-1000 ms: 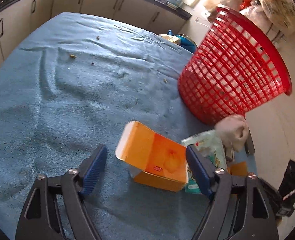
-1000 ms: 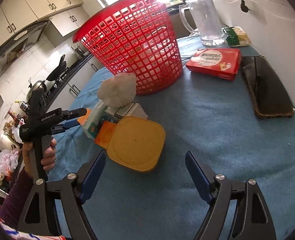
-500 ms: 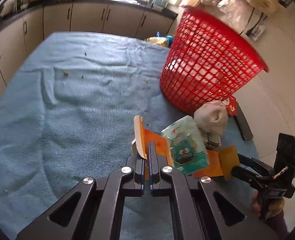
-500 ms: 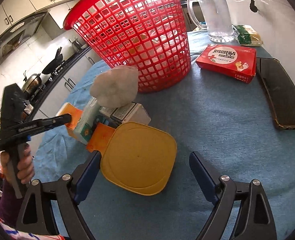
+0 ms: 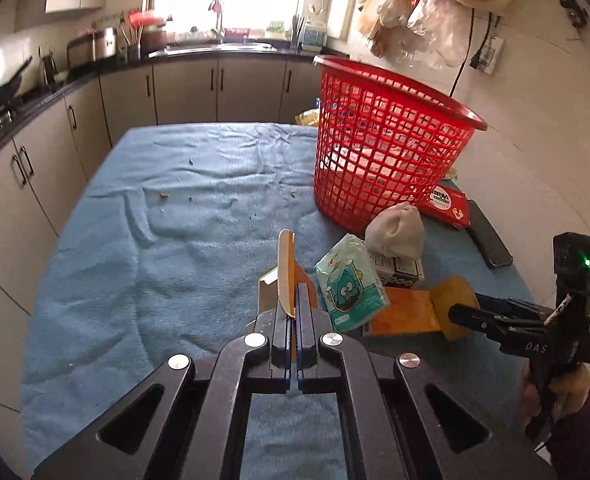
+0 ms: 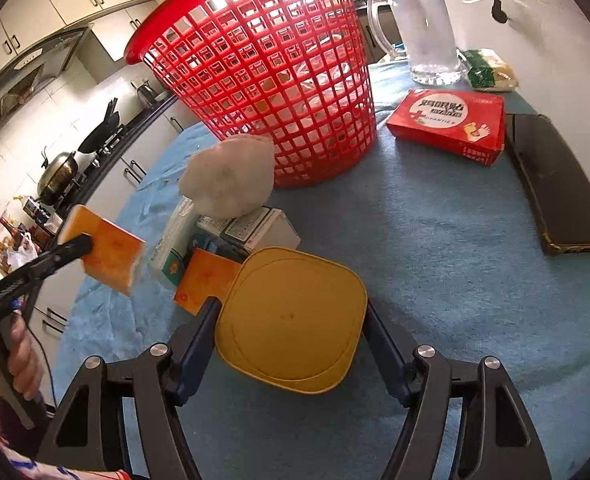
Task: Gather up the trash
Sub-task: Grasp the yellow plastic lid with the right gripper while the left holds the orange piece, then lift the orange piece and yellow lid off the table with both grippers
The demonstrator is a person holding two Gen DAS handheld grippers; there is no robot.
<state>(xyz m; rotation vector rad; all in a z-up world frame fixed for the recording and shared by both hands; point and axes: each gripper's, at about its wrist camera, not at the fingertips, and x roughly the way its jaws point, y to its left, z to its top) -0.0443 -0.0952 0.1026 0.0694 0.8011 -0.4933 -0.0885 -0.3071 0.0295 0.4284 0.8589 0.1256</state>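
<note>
- Now the red basket (image 5: 387, 152) stands upright on the blue cloth (image 5: 175, 248), in the same spot as a second ago, with the red box (image 6: 449, 124) and a dark flat case (image 6: 555, 184) beside it.
- Just in front of the basket, the pale wad (image 6: 229, 178) still rests on top of the small white carton (image 6: 255, 228) and the tissue pack (image 5: 351, 284).
- The yellow lid (image 6: 291, 320), free between wide fingers a second ago, now sits between the right gripper (image 6: 291, 344) as its jaws are closing; both pads seem to meet its edges.
- The orange box (image 6: 109, 250), lying on the cloth before, is now lifted clear of it, pinched by its flap in the tightly closed left gripper (image 5: 293, 304).
</note>
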